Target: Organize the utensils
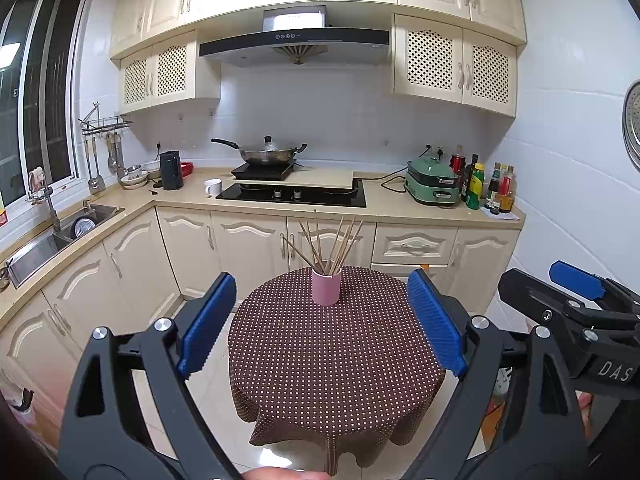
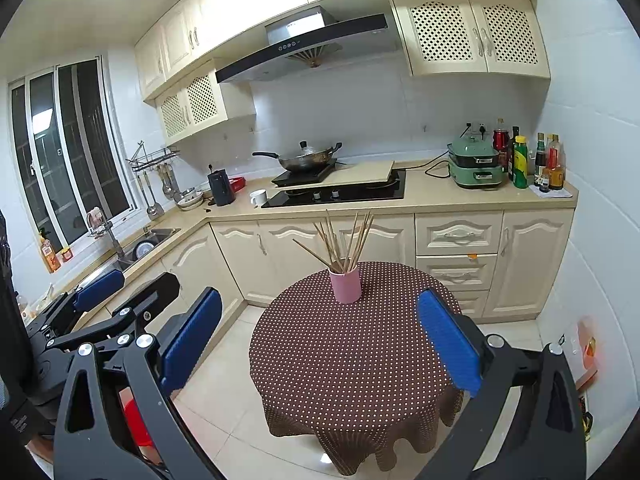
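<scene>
Your left tongs [image 1: 322, 320] and right tongs [image 2: 320, 338] hang wide open, empty, clear of the bench [image 1: 328, 360] since chopsticks [image 1: 328, 244] already stand in the pink cup [image 1: 326, 289].

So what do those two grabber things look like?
Both are alike: the left gripper and the right gripper have black frames with triangle-shaped cut-outs, shiny silver bolts, and bright blue ribbed pads lining the jaws. White letters reading "DAS" are printed on the right one's side. No cables or sleeves show.
</scene>
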Available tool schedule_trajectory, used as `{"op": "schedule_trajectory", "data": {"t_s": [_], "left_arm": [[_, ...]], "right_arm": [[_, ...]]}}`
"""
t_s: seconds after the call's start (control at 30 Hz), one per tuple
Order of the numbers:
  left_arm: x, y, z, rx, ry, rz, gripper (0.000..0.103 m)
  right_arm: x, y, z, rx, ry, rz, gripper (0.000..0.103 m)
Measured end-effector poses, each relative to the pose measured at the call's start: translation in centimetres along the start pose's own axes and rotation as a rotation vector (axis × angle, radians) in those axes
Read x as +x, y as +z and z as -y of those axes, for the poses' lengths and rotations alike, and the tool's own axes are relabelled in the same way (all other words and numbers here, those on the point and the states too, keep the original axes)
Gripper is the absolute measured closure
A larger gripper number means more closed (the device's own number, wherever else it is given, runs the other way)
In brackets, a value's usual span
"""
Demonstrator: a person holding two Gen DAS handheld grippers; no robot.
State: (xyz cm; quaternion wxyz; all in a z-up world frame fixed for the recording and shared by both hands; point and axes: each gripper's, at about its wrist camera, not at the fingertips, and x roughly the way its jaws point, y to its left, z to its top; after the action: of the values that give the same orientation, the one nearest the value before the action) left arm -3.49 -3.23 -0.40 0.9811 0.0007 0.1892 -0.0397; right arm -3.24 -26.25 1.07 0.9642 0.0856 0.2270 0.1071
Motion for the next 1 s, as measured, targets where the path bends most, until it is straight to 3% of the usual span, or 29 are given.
{"op": "schedule_trajectory", "data": {"t_s": [1.0], "left_arm": [[-0.95,-0.13,-0.55,0.002,-0.002,-0.002,0.017]], "right_arm": [[-0.86,-0.04,0.02,-0.009,-0.039,0.007,0.008]]}}
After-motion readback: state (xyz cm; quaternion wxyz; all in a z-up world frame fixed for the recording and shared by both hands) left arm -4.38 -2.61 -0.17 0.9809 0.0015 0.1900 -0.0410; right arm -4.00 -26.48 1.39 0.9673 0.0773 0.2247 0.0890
